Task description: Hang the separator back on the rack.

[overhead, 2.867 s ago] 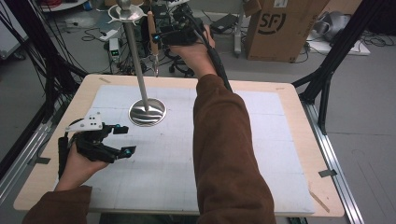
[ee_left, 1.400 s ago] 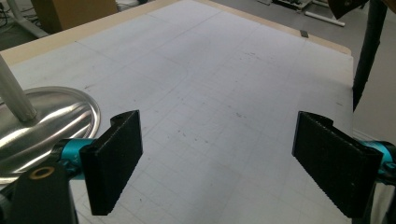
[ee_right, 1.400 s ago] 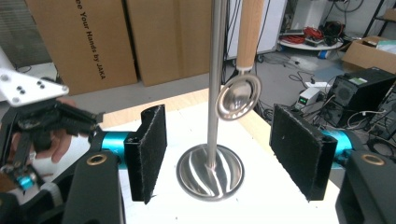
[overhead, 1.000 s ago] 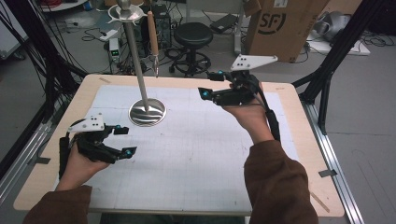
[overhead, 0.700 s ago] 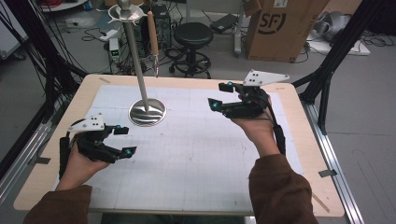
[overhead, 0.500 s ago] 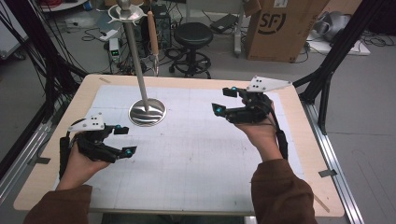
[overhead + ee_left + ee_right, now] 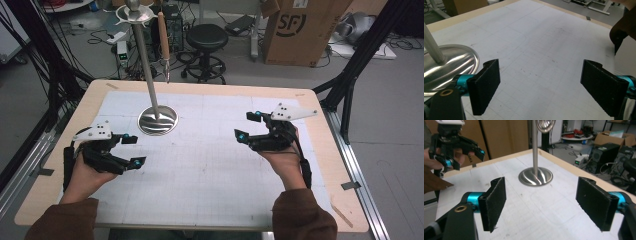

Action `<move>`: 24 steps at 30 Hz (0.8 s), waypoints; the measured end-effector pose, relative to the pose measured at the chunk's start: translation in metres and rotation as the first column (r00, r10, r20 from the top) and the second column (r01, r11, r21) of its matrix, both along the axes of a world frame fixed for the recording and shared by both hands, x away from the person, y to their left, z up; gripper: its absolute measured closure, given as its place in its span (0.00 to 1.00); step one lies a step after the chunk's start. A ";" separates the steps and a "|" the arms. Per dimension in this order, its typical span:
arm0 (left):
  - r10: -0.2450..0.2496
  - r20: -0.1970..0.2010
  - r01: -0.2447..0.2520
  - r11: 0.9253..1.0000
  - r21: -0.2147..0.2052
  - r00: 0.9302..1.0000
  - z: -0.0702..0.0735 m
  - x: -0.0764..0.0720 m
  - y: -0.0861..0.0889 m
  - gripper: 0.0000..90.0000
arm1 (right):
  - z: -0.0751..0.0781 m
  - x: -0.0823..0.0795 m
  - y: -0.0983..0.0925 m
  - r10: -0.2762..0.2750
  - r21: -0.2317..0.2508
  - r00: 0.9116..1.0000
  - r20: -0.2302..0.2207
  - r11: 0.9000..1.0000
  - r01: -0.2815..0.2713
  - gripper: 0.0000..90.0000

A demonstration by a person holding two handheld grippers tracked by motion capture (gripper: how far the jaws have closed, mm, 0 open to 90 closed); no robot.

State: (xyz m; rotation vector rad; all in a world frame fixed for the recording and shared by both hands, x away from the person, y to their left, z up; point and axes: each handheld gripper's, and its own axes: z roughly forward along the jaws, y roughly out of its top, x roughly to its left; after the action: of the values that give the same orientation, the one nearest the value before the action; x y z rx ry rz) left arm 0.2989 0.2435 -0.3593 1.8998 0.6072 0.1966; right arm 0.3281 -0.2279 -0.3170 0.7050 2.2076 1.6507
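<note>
A metal stand rises from a round shiny base (image 7: 157, 120) at the back left of the white mat (image 7: 210, 170). A brown stick-like object (image 7: 163, 30) hangs from its top dish (image 7: 134, 12). My left gripper (image 7: 134, 150) rests open near the mat's left edge, in front of the base (image 7: 449, 65), with nothing between its pads (image 7: 544, 87). My right gripper (image 7: 247, 125) hovers low over the mat's right side and points left toward the base (image 7: 535, 176). Its jaws have just been opening and nothing is between them (image 7: 544, 205). It also sees the left gripper (image 7: 469, 158).
The mat lies on a wooden table (image 7: 200, 87) set in a metal frame. Behind it on the floor are a black stool (image 7: 206, 37), a cardboard box (image 7: 295, 30) and cables. Black frame posts (image 7: 360, 60) stand at the right corner.
My right hand came away from the top of the stand, swung to the right and sank toward the mat. The left hand has stayed put.
</note>
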 end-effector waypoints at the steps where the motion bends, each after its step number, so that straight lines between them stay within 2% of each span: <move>1: 0.000 0.001 0.000 1.000 -0.001 1.000 0.000 0.000 0.000 0.19 | -0.002 -0.001 -0.001 -0.005 0.001 1.000 -0.003 1.000 0.005 0.25; 7: 0.002 0.003 -0.002 1.000 0.002 1.000 0.000 -0.001 0.000 0.19 | -0.015 -0.006 -0.003 -0.012 0.000 1.000 -0.025 1.000 0.012 0.22; 13: 0.001 0.008 -0.001 1.000 0.005 1.000 0.000 -0.002 0.001 0.19 | -0.025 -0.009 -0.001 -0.012 -0.002 1.000 -0.017 1.000 0.012 0.21; 18: 0.002 0.009 -0.003 1.000 0.015 1.000 -0.001 -0.001 -0.001 0.19 | -0.033 -0.011 -0.001 -0.005 -0.007 0.999 -0.033 1.000 0.005 0.20; 24: 0.002 0.007 -0.002 1.000 0.014 1.000 -0.002 -0.001 -0.002 0.19 | -0.041 -0.011 -0.008 -0.030 0.002 0.998 -0.050 1.000 0.030 0.19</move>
State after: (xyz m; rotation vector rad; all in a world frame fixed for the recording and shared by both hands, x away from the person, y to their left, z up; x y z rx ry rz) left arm 0.2975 0.2414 -0.3611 1.9111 0.6045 0.2085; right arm 0.3171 -0.2357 -0.3585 0.7849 2.2177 1.6395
